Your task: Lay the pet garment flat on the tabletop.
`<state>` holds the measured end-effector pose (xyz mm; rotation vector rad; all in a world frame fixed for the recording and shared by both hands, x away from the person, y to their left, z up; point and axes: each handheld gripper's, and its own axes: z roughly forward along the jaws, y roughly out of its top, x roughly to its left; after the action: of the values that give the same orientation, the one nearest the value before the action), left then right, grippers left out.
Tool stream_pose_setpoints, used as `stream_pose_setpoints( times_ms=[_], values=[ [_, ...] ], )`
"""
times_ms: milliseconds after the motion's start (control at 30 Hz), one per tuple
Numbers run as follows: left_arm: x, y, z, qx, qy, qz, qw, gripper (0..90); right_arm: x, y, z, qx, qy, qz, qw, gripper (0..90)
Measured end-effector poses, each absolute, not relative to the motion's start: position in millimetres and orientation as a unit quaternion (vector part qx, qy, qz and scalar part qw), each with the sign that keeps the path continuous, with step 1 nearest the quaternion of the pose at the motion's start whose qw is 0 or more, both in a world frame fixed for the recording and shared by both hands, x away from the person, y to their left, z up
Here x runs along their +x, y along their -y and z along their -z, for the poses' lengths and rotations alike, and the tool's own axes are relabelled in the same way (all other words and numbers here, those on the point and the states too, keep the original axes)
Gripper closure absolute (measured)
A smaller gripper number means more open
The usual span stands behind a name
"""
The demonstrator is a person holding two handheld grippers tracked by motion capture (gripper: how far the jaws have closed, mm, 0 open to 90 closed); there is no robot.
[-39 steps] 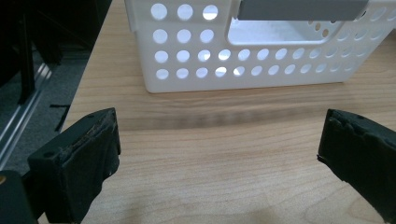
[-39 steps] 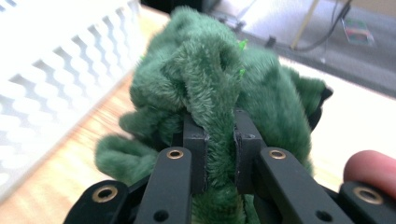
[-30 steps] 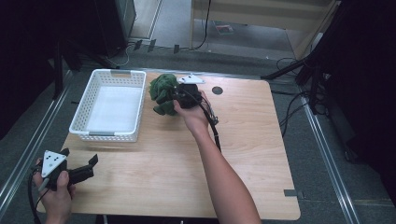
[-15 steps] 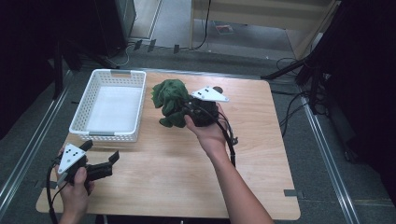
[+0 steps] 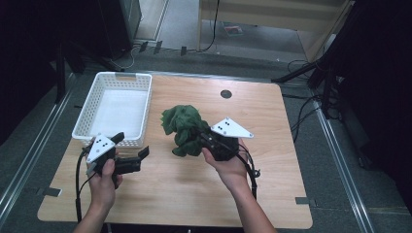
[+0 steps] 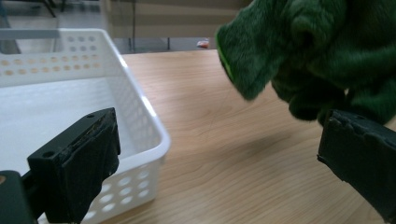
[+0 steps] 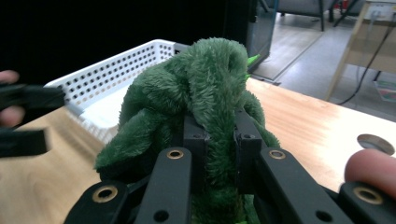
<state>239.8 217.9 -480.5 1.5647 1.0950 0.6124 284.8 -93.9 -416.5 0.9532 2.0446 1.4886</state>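
Observation:
A green plush toy [image 5: 183, 127] hangs just above the middle of the wooden table [image 5: 272, 121], clamped by my right gripper [image 5: 203, 140]. In the right gripper view the two black jaws squeeze the plush toy [image 7: 205, 93] from both sides. My left gripper [image 5: 132, 151] is held low at the front left, beside the white basket [image 5: 82, 130], jaws wide apart and bare. The left gripper view looks between its fingers [image 6: 79, 163] at the plush toy [image 6: 308, 51] hanging over the table ahead.
The white perforated basket [image 6: 140, 116] stands on the left part of the table with a white sheet inside. A round hole [image 5: 226, 93] sits near the far edge. Dark floor, cables and furniture legs surround the table.
My right gripper carried the plush toy from the far side of the table toward the near middle. My left gripper moved up and to the right, toward the basket's front corner.

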Motion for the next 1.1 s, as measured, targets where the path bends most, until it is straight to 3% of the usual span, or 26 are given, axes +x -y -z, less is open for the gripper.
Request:
stream_pose_setpoints(
  times_ms=[200, 367, 800, 967, 1067, 1100],
  values=[
    [252.2, -205.8, 482.3, 0.640, -0.438, -0.219, 0.592, 0.0, 269.4, 110.7, 431.9, 0.338, -0.739, -0.547, 0.201, 80.8],
    [254.6, -197.9, 489.7, 0.662, -0.408, -0.184, 0.601, 0.0, 258.0, 119.9, 435.6, 0.320, -0.740, -0.557, 0.197, 80.7],
    [257.6, -170.9, 509.7, 0.709, -0.388, -0.157, 0.568, 0.4, 243.5, 119.8, 440.2, 0.295, -0.745, -0.571, 0.176, 80.3],
    [256.3, -169.3, 518.8, 0.725, -0.392, -0.167, 0.541, 7.8, 243.0, 121.6, 436.6, 0.294, -0.739, -0.583, 0.165, 80.2],
    [254.2, -171.8, 521.6, 0.724, -0.385, -0.161, 0.550, 25.3, 242.6, 123.0, 434.9, 0.294, -0.738, -0.584, 0.167, 80.2],
    [253.5, -171.6, 521.4, 0.724, -0.381, -0.160, 0.552, 25.3, 242.6, 123.0, 434.9, 0.294, -0.738, -0.584, 0.167, 80.2]
  ],
)
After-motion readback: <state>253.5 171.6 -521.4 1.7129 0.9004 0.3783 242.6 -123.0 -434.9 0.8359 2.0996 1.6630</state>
